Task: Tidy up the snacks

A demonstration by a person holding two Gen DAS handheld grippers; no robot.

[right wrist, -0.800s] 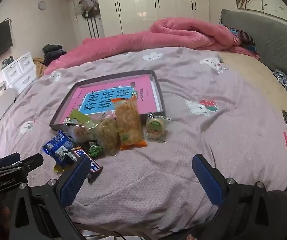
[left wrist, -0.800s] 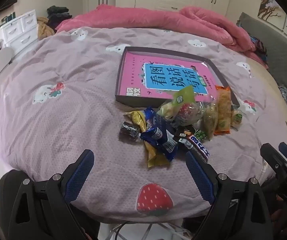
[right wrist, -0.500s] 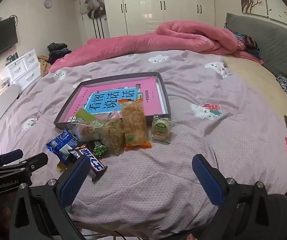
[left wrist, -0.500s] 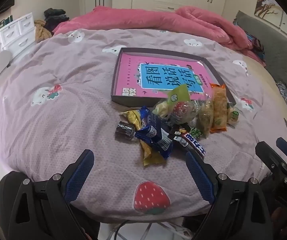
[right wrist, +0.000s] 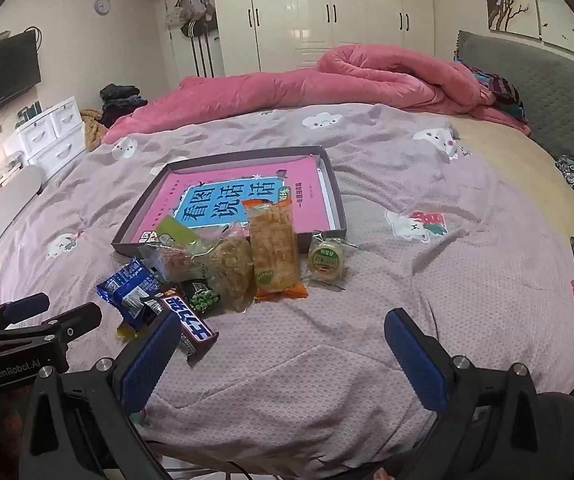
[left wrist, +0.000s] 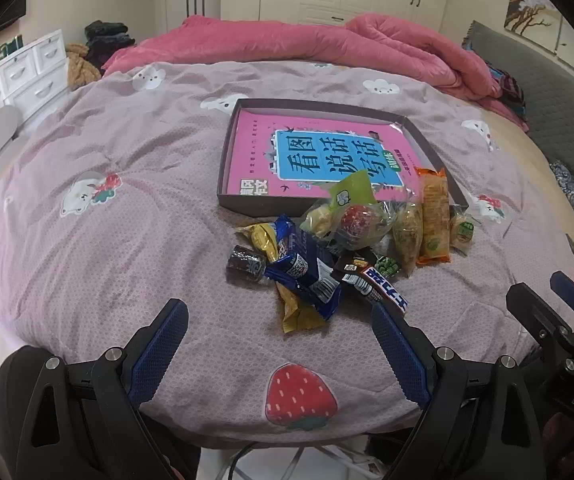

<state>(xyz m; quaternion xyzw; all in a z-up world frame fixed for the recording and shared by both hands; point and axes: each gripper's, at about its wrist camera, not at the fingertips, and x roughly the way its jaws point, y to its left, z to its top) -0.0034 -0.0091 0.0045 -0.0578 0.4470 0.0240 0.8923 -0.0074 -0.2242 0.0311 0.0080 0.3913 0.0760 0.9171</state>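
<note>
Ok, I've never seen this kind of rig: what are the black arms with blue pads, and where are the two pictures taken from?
No robot here: a person carries a hand-held tool in each hand, each with its own fisheye camera looking along its two fingers. One picture looks past the left tool, the other past the right tool. Both are open and hold nothing. On the purple bedspread lies a pile of wrapped snacks, just in front of a shallow dark tray with a pink book inside.

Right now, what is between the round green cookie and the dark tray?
Nothing but bare purple bedspread. In the right wrist view the round green cookie lies just in front of the dark tray, apart from it.
</note>
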